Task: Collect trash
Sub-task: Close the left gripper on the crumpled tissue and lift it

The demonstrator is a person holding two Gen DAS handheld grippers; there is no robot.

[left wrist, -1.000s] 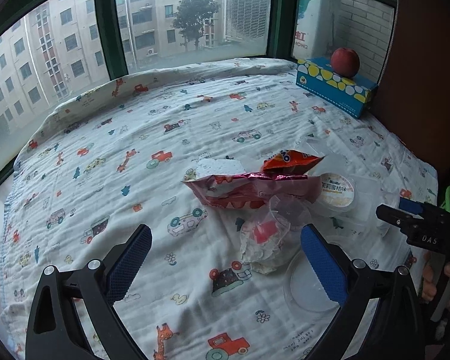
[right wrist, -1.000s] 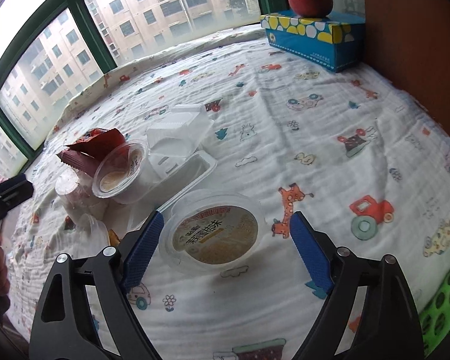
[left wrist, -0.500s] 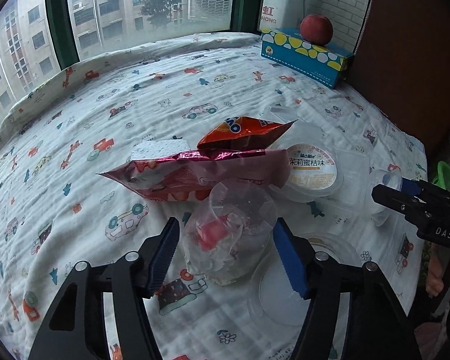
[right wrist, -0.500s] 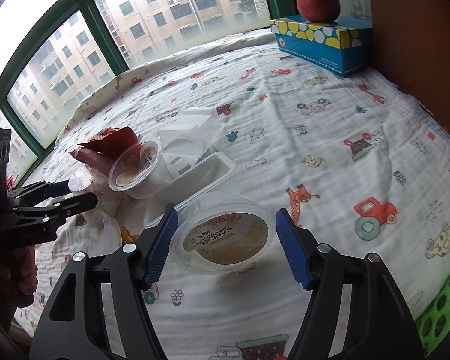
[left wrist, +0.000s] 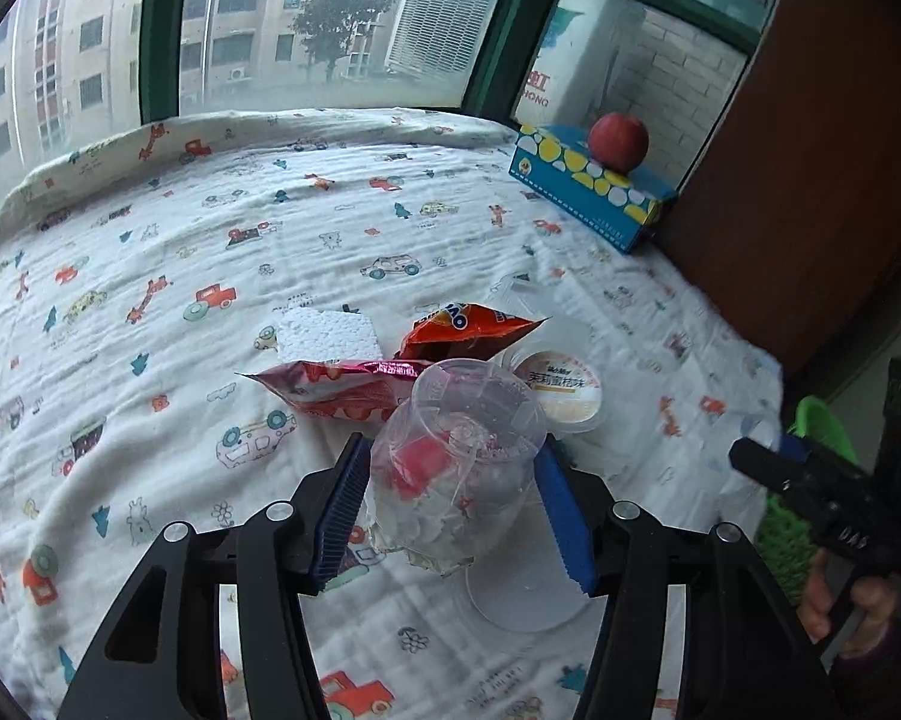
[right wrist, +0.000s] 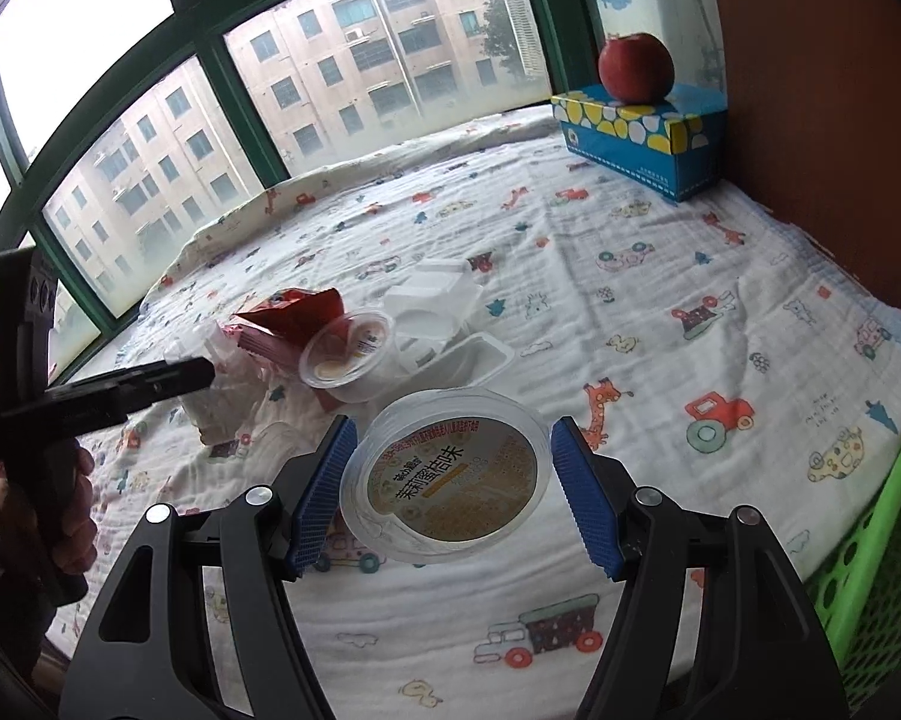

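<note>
The left gripper [left wrist: 450,498] is matte black plastic with ribbed blue pads [left wrist: 561,513] and silver screw heads along each finger, running toward 5 and 7 o'clock. The right gripper [right wrist: 447,495] has the same black frame, blue pads [right wrist: 582,498] and silver screws. Seen side-on at 9 o'clock, bare fingers of the left hand [right wrist: 69,510] wrap a black handle above a dark sleeve.

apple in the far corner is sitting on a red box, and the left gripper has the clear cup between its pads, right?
Not quite: the apple sits on a blue box with yellow and white spots, as the right wrist view shows. The left gripper does have the clear cup between its pads.
</note>
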